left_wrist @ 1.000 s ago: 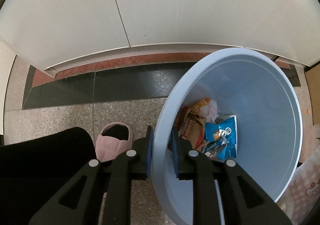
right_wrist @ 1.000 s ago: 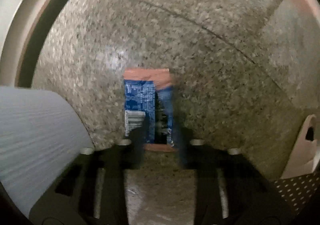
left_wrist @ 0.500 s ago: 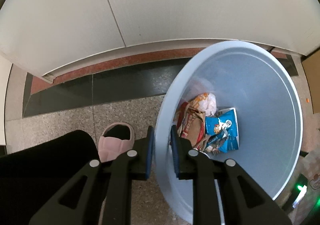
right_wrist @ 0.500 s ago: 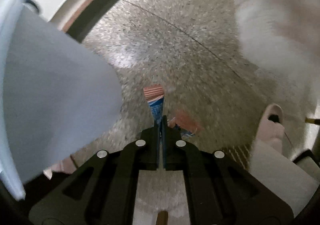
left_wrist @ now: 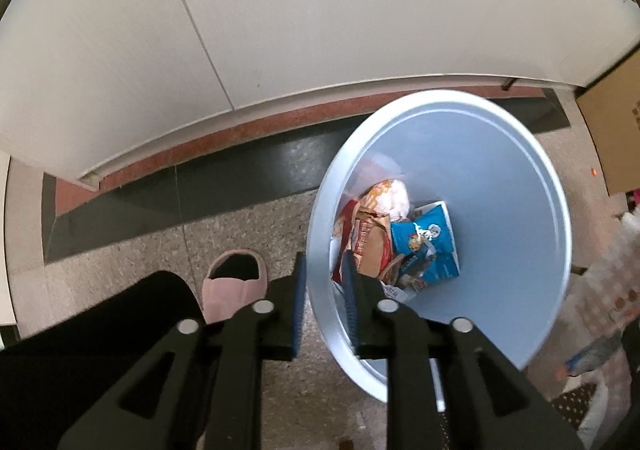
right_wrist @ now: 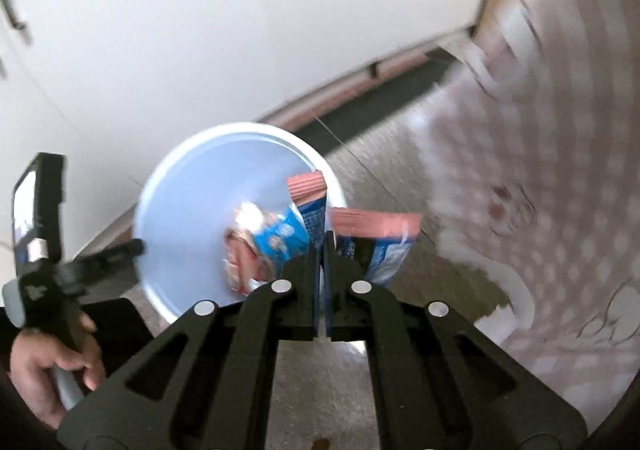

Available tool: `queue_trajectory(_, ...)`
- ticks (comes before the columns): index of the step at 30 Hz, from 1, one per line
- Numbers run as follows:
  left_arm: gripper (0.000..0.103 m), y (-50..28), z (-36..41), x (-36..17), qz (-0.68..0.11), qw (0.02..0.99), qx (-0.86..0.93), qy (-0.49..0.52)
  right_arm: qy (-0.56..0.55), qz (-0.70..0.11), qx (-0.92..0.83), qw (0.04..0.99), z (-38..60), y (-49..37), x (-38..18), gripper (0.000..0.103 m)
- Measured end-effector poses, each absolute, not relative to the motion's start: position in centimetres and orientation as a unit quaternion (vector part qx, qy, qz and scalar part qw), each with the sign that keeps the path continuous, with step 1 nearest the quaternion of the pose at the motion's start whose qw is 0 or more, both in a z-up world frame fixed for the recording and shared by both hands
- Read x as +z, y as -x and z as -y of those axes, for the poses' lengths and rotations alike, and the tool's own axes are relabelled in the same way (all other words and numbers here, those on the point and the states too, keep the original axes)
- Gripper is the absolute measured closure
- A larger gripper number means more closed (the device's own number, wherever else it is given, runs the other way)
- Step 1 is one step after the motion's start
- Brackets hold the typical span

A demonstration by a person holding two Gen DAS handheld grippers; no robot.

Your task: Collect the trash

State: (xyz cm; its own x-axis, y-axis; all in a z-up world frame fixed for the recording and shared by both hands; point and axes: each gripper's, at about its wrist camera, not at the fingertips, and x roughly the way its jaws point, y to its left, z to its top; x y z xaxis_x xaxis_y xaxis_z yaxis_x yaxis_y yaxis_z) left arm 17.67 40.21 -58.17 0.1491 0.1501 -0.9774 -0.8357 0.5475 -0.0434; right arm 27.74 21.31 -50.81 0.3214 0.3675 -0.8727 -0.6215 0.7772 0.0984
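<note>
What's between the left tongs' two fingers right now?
The near rim of the light blue plastic bin, shown in the left wrist view; the left tongs are opening around it.

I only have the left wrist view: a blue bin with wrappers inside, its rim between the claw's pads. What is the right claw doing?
Observer: The right claw is shut on a blue wrapper with pink ends.
Operator: Is it over the bin?
Observer: In the right wrist view the wrapper overlaps the far side of the blue bin; I cannot tell whether it is over the opening.
Operator: Anything else I'm missing?
Observer: The person's left hand grips a handle left of the bin.
</note>
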Motion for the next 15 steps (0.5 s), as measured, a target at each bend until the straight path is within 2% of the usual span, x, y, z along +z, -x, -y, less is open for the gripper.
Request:
queue_trajectory(1, 0.065, -17.7, -40.1, -57.8, -0.544, 0.694, 0.351, 0.314, 0.129, -0.491, 0.312, 0.803, -21.9, -27.5, -50.6, 0.102)
queue_trajectory(6, 0.042, -18.5, -39.0, -55.6, -0.542, 0.718, 0.301, 0.318, 0.125, -0.498, 0.332, 0.792, -24.3, -26.8, -50.8, 0.1)
queue_trajectory(10, 0.033, -19.2, -38.2, -53.2, -0.537, 0.737, 0.27, 0.308, 0.115, -0.52, 0.342, 0.774, -25.2, -26.6, -50.5, 0.099)
queue_trajectory(11, 0.032, -19.3, -38.1, -52.5, -0.534, 0.742, 0.265, 0.307, 0.117, -0.518, 0.343, 0.775, -25.2, -26.3, -50.1, 0.093)
queue_trajectory(12, 0.031, -19.3, -38.1, -51.5, -0.531, 0.745, 0.26, 0.308, 0.114, -0.516, 0.346, 0.775, -25.0, -26.2, -49.4, 0.076)
queue_trajectory(14, 0.03, -19.1, -38.5, -50.0, -0.526, 0.748, 0.261, 0.309, 0.109, -0.501, 0.339, 0.789, -24.5, -26.2, -47.5, 0.056)
queue_trajectory(15, 0.027, -18.7, -38.7, -48.8, -0.517, 0.752, 0.261, 0.315, 0.103, -0.496, 0.34, 0.792, -24.2, -26.2, -46.8, 0.056)
